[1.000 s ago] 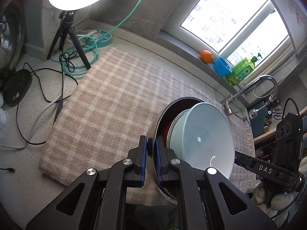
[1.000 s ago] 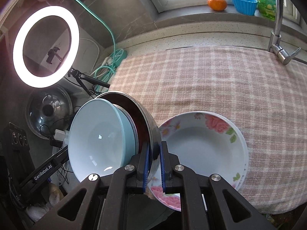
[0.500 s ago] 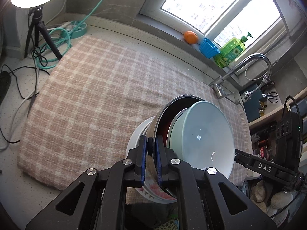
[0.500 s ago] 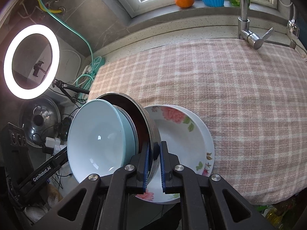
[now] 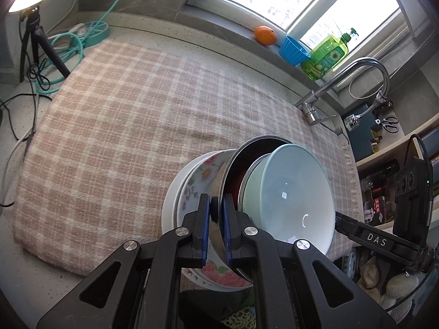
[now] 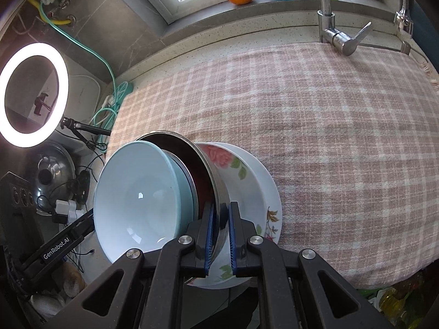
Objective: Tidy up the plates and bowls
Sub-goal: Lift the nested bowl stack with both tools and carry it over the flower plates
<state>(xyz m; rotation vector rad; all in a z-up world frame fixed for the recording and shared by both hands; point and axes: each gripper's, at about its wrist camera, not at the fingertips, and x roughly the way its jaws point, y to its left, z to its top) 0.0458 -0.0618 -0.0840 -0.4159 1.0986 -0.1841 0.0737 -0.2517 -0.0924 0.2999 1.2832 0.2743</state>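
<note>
A steel bowl (image 5: 230, 168) with a dark red inside holds a light blue bowl (image 5: 288, 197) nested in it, and the pair is tilted. My left gripper (image 5: 216, 205) is shut on the steel rim on one side. My right gripper (image 6: 219, 213) is shut on the same rim (image 6: 216, 189) on the opposite side, with the blue bowl (image 6: 137, 200) to its left. Just below the pair, a flowered deep plate (image 5: 197, 181) rests in a plain white plate (image 5: 168, 208) on the checked cloth. The flowered plate (image 6: 238, 170) and the white plate (image 6: 273, 192) are partly hidden by the bowls.
The pink checked cloth (image 5: 123, 126) covers the counter. A faucet (image 6: 337, 38) stands at its far edge. An orange (image 5: 264, 35), a blue cup (image 5: 293, 50) and a green soap bottle (image 5: 329, 57) sit on the sill. A ring light (image 6: 33, 93), cables (image 5: 65, 46) and a pot lid (image 6: 52, 175) lie left.
Both grippers have carried the nested bowls across the cloth and slightly down. The flowered plate, unseen in the left view a second ago, now lies right under the bowls.
</note>
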